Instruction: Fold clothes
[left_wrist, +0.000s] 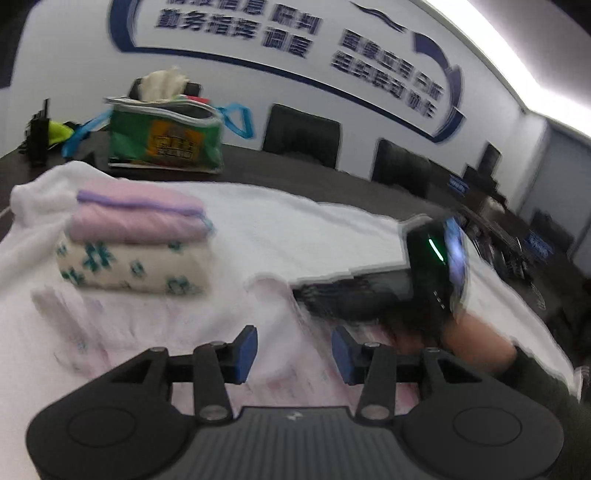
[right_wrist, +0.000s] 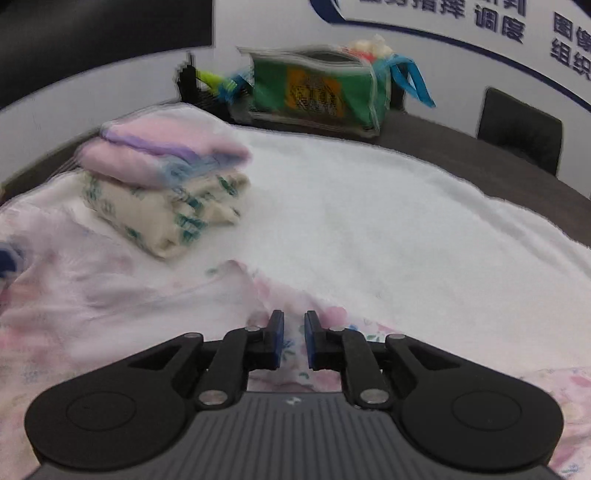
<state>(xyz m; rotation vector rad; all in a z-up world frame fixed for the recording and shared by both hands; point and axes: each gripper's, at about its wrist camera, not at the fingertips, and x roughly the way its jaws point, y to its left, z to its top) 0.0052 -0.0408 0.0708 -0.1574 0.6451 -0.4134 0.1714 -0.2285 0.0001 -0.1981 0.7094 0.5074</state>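
Two folded garments (left_wrist: 133, 240) sit stacked aside, clearing room; your left hand-held gripper (left_wrist: 294, 356) gapes wide, your right hand-held gripper (right_wrist: 294, 339) narrowed over the floral garment (right_wrist: 110, 295).

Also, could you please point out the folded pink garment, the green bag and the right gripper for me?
folded pink garment (left_wrist: 136, 216), left wrist view, on its top fold.
green bag (right_wrist: 317, 92), right wrist view, on its printed front panel.
right gripper (right_wrist: 294, 339), right wrist view, midway between its blue fingertips.

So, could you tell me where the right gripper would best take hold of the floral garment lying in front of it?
Probably at the raised fold of the floral garment, just ahead and left of the right gripper. It stands up off the white towel, so slightly parted fingers could slide in low from the near side.
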